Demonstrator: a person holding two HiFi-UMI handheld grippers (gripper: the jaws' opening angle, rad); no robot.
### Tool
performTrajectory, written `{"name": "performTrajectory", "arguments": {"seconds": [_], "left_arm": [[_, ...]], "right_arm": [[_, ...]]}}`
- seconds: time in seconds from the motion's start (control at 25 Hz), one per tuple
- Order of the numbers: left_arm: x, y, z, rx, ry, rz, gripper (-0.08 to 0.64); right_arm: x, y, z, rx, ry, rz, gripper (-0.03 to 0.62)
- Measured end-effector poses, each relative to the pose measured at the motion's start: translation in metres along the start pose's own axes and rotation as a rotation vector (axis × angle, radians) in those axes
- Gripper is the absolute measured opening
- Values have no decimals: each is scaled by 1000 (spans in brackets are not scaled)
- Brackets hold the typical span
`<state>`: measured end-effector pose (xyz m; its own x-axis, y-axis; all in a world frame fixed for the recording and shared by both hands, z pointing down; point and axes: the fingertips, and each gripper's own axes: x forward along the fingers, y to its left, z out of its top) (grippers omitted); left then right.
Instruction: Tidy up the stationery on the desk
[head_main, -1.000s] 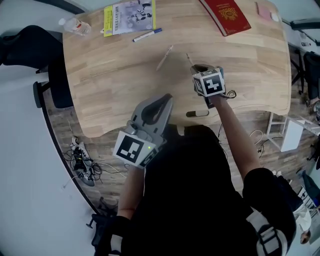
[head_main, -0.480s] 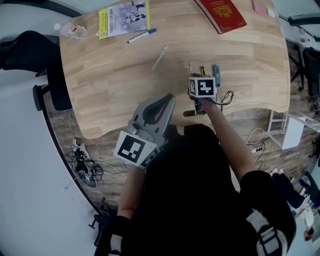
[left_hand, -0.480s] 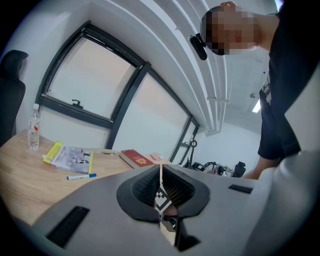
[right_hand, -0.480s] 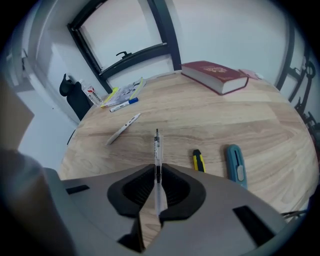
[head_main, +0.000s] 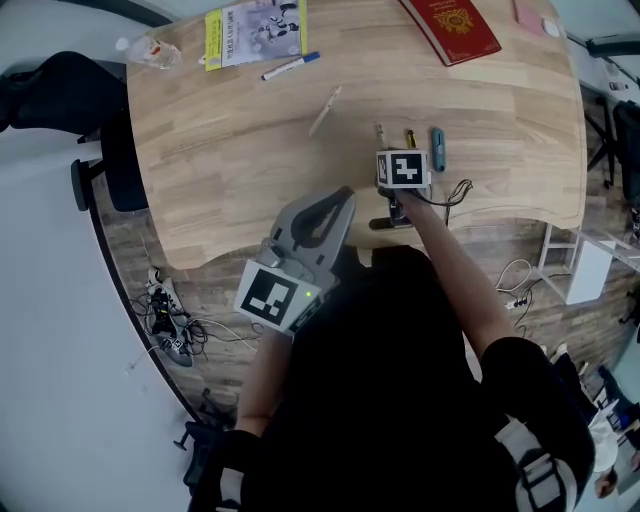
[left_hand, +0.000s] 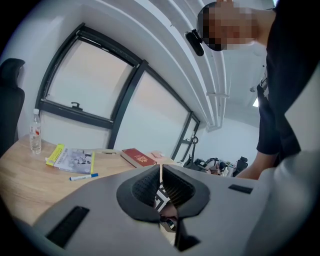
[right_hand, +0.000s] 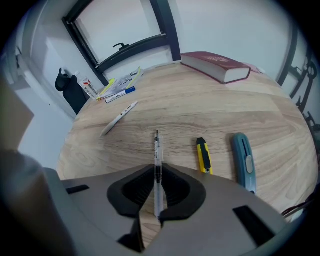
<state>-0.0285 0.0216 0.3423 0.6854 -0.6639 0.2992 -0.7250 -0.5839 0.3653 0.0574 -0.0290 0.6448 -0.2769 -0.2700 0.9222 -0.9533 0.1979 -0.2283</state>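
My right gripper (right_hand: 157, 174) is shut on a clear pen (right_hand: 157, 149), which sticks out ahead of the jaws low over the wooden desk (head_main: 220, 170). The pen's tip (head_main: 379, 131) lies just left of a yellow utility knife (head_main: 409, 137) and a teal cutter (head_main: 437, 148). In the right gripper view the knife (right_hand: 203, 156) and the cutter (right_hand: 243, 161) lie side by side to the pen's right. My left gripper (head_main: 343, 195) hovers shut and empty over the desk's near edge. A white pen (head_main: 325, 110) and a blue-capped marker (head_main: 291, 67) lie farther back.
A red book (head_main: 452, 25) lies at the back right, with a small pink item (head_main: 530, 17) beyond it. A yellow-edged booklet (head_main: 255, 30) and a plastic bottle (head_main: 150, 50) sit at the back left. A black chair (head_main: 60, 95) stands left of the desk; cables lie on the floor.
My right gripper has come back toward the near edge and sunk lower with the clear pen, uncovering the yellow knife and the teal cutter. The left gripper has kept still.
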Motion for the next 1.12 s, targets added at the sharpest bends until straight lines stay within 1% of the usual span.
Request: {"name": "performTrajectory", "arguments": {"seconds": [0.2,0.28,0.36,0.44,0.56,0.64,0.72,0.84,0.88,0.96,1.12], "left_arm": [[-1,-7,-1,-5,-4,10,41],[0,-11,3,4,-16,11,41],[0,-14,4,5,-22,15,41],[1,-18,7,-4,-32,22,41],[-2,-21,7,9,-32,39,41],[-3,-20,5,20,-29,61,41],[-3,-14,3,9,-34,92,41],[-9,-9,1,-4,-42,142,41],[-12,-7,2,0,-46,157,41],[-16,-3,5,16,-57,191,41],[-26,7,2,38,-62,248,41]], "right_arm": [[3,2,-2,-27,1,13,64],[2,4,-3,-37,1,26,100],[2,5,-4,-49,2,37,107],[-1,6,-4,-56,-2,48,132],[-11,6,-3,-62,-27,69,137],[-24,7,2,-63,-56,100,137],[-41,8,8,-69,-94,139,137],[-69,12,9,-101,-151,195,104],[-79,14,10,-108,-167,217,89],[-98,16,13,-119,-196,255,80],[-137,18,13,-157,-276,286,41]]}}
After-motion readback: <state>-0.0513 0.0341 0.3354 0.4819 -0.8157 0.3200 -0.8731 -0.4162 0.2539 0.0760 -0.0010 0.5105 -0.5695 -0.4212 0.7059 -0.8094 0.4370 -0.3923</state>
